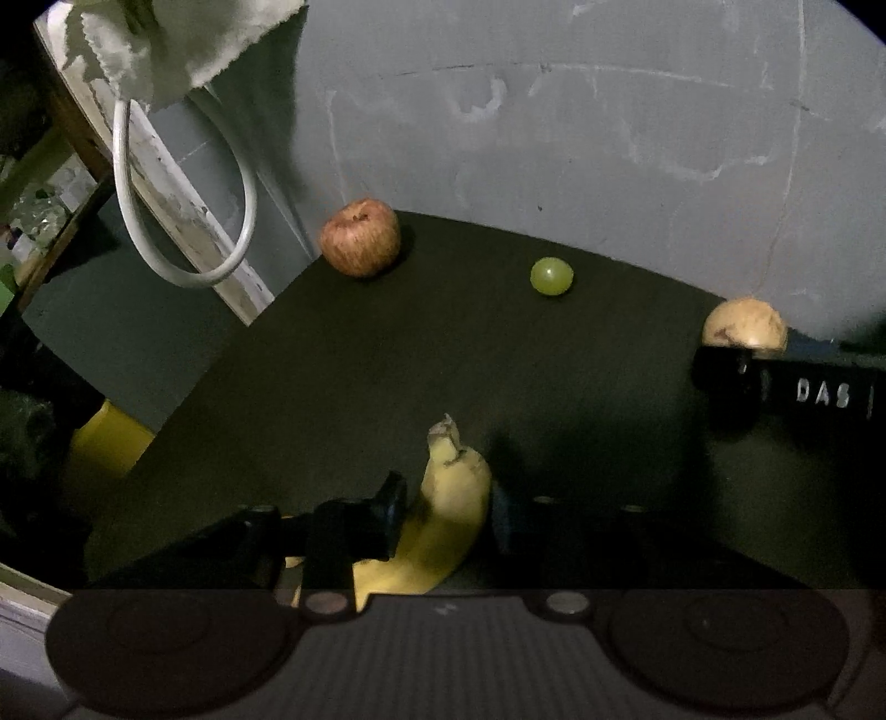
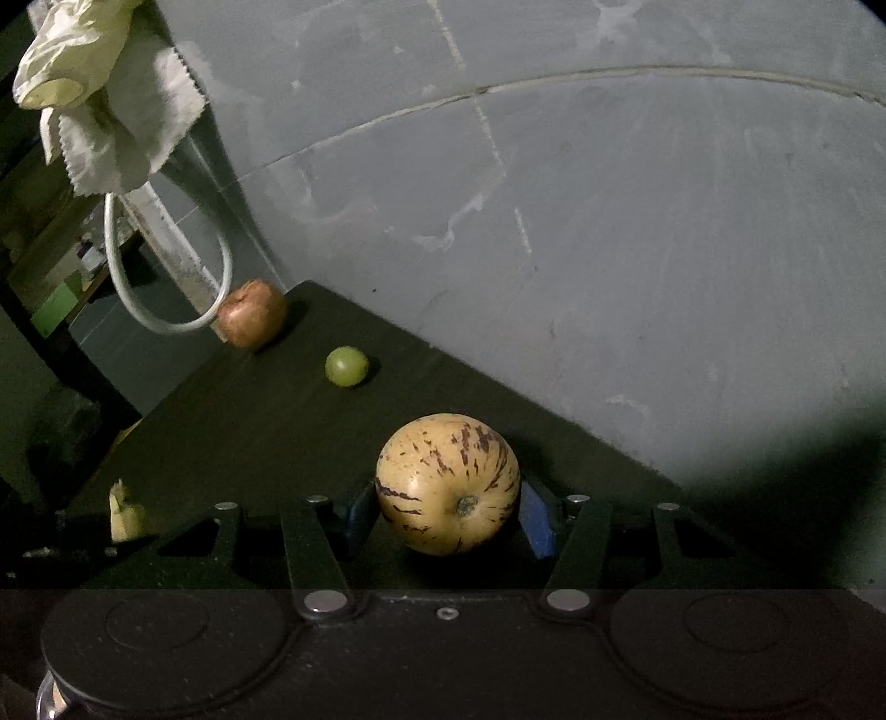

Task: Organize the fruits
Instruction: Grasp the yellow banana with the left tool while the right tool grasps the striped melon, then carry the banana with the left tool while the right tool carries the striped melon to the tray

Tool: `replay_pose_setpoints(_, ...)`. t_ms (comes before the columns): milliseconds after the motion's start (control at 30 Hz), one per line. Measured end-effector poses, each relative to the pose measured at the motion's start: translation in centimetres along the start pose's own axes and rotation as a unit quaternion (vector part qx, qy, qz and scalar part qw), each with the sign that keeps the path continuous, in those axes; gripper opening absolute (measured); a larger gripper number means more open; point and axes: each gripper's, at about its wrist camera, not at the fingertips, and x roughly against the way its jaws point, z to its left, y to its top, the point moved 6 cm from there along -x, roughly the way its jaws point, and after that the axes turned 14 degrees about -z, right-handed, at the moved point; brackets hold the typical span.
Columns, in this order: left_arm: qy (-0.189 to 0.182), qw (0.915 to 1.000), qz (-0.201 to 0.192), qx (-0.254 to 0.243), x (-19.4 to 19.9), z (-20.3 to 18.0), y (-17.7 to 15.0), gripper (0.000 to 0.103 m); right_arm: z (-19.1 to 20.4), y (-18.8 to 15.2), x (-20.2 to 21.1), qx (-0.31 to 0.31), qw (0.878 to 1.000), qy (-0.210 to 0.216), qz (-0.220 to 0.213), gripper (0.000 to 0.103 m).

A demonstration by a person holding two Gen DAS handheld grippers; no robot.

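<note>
Yellow curved banana (image 1: 443, 520) sits low centre of the left wrist view, between the fingers of the left gripper (image 1: 448, 512); fingers sit against its sides, pinching it. Pale yellow round melon with purple streaks (image 2: 447, 483) lies bottom centre of the right wrist view, held between the blue pads (image 2: 536, 518) of the right gripper (image 2: 448, 518), pads touching both sides. Small green round grape (image 1: 551, 276) rests alone mid-surface, upper centre. Red streaked apple (image 1: 360, 237) stands at the far left corner of the dark flat surface (image 1: 332, 360), near the grey plaster wall (image 1: 554, 111). White looped cable (image 1: 183, 221) and pale crumpled cloth (image 1: 183, 39) hang upper left.
</note>
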Motion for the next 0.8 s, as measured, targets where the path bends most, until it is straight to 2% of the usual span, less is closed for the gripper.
replay_pose_setpoints(400,0.001,0.9986,-0.028,0.045,3.4,0.3,0.8,0.029,2.3,-0.9,2.7,0.026,0.998,0.048,0.015,0.055)
replay_pose_setpoints(633,-0.003,0.9928,-0.048,0.11,6.6,1.4,0.7,0.028,3.7,-0.5,5.2,0.044,0.996,0.074,0.007,0.055)
replay_pose_setpoints(800,0.001,0.9894,-0.066,0.129,9.5,1.9,0.7,0.027,4.9,-0.3,7.4,0.061,0.994,0.095,0.0,0.055)
